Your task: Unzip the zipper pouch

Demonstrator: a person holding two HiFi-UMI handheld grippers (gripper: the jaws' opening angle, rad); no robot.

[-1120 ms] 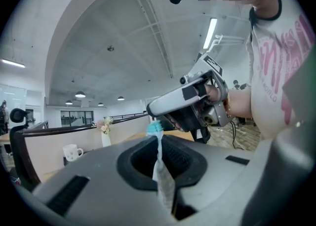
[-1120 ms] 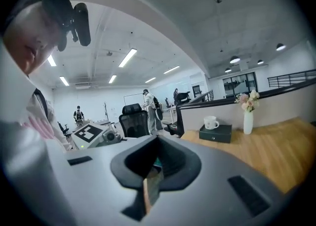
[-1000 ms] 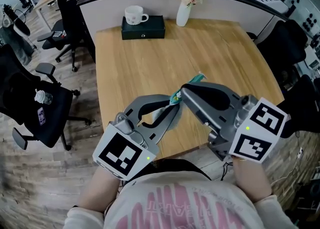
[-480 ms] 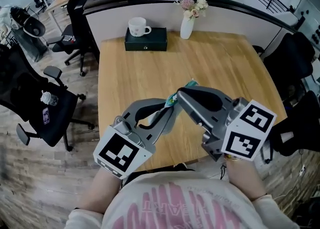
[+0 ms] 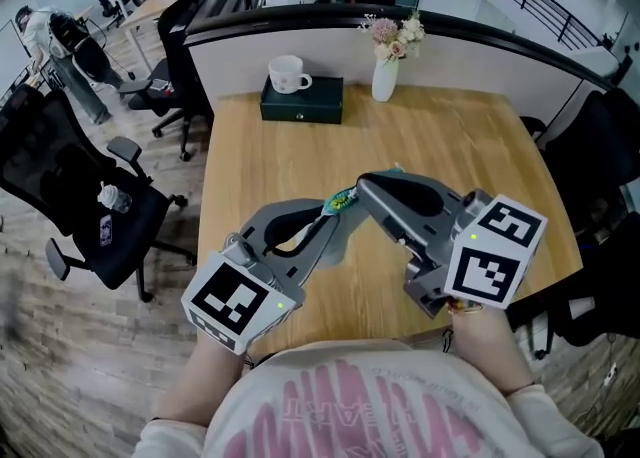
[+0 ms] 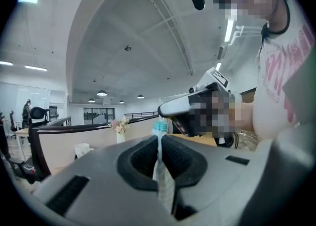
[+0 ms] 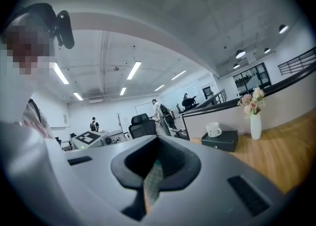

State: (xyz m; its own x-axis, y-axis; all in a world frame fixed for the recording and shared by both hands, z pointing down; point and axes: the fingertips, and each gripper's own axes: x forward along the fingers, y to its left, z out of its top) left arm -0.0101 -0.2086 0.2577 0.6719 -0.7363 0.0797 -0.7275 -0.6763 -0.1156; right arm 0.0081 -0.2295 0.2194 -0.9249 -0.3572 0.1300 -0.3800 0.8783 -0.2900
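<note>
Head view, nearest to us: our left gripper (image 5: pixel 333 214) and right gripper (image 5: pixel 366 186) meet tip to tip over the near half of the tabletop (image 5: pixel 450 146). The zipper pouch (image 5: pixel 337 238) is held between them, grey cloth hanging by the left tip, its teal end (image 5: pixel 346 198) poking up where the tips meet.

Through the left gripper view we see the fingers (image 6: pixel 138 158) pressed together on a thin fold of the pouch's pale cloth, the teal end standing just above them and the right gripper just beyond.

Through the right gripper view we see those fingers (image 7: pixel 178 163) likewise closed, pinching a narrow strip of woven cloth; we cannot tell whether it is the zipper pull or the pouch's edge.

Farther off, at the tabletop's back edge, a white mug (image 5: pixel 289 73) sits on a dark box (image 5: pixel 302 103), with a white vase of flowers (image 5: pixel 384 78) beside it. A black office chair (image 5: pixel 105 211) stands on the floor to the left.
</note>
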